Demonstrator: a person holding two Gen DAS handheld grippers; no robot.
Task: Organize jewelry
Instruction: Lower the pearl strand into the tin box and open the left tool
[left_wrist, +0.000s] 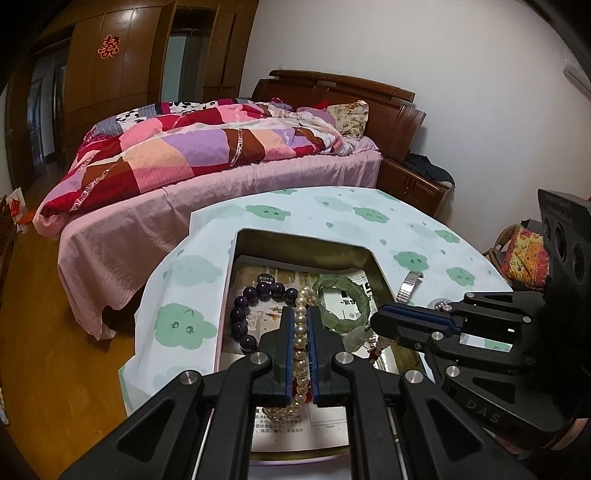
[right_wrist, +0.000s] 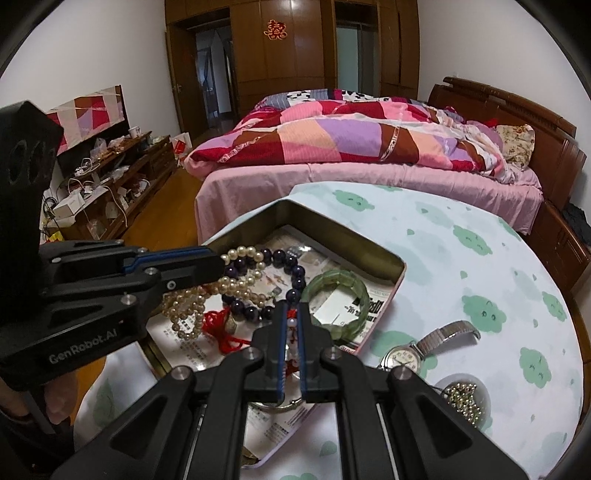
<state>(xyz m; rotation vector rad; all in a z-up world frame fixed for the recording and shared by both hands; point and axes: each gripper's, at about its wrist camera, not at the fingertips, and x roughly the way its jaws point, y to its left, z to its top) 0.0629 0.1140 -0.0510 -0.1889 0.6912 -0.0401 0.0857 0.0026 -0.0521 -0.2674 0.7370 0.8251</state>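
Nearest to us, in the left wrist view, our left tongs (left_wrist: 301, 325) are pressed together on a pearl necklace (left_wrist: 301, 332); the strand runs straight between the two blue pads. We take the tin box (left_wrist: 291, 240) as our landmark. The tongs hang over its middle, and the loose end of the pearls lies in a heap on the printed paper at the bottom of the box. We judge that we hold the strand like this to lower it into the box without tangling it.

Our right tongs (right_wrist: 291, 325) are also clamped almost fully together, on a thin beaded string with red knots (right_wrist: 291, 334). They point into the box from its near edge.

Inside the box we see a dark purple bead bracelet (left_wrist: 243, 314) at the left side and a green jade bangle (left_wrist: 343, 306) at the right side. Outside the box, just to its right on the bench (right_wrist: 498, 295), a wristwatch (right_wrist: 402, 356) lies flat, and a small dish of metal beads (right_wrist: 461, 400) stands near it. These seem not yet sorted.
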